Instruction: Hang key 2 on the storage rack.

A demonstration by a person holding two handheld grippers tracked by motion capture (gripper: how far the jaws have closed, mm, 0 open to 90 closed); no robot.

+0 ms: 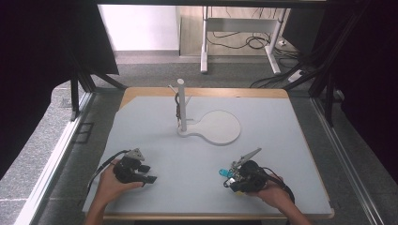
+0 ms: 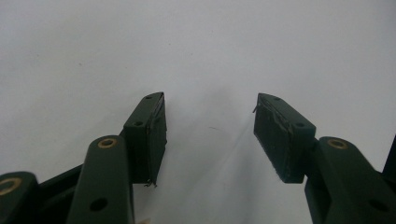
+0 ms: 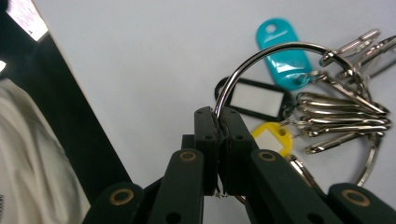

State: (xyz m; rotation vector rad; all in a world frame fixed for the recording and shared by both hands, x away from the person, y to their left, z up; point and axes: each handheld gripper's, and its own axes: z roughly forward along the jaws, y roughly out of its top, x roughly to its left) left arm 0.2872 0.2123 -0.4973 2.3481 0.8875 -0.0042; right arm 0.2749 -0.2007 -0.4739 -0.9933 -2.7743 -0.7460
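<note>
The right gripper [image 3: 217, 122] is clamped on the large steel key ring [image 3: 261, 56] with teal, black and yellow tags, near the table's [image 1: 281, 140] front edge, right of centre. The left gripper [image 2: 210, 135] rests near the front-left corner, its 2 jaws apart on nothing.

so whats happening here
A person sits at a table with a gripper in each hand. The right gripper is shut on a big metal key ring that carries clips and teal, black and yellow tags, low over the table near its front edge. The left gripper is open with nothing between its jaws, over bare tabletop. A white stand with pegs and a round base sits farther back, something dark already hanging on it.
</note>
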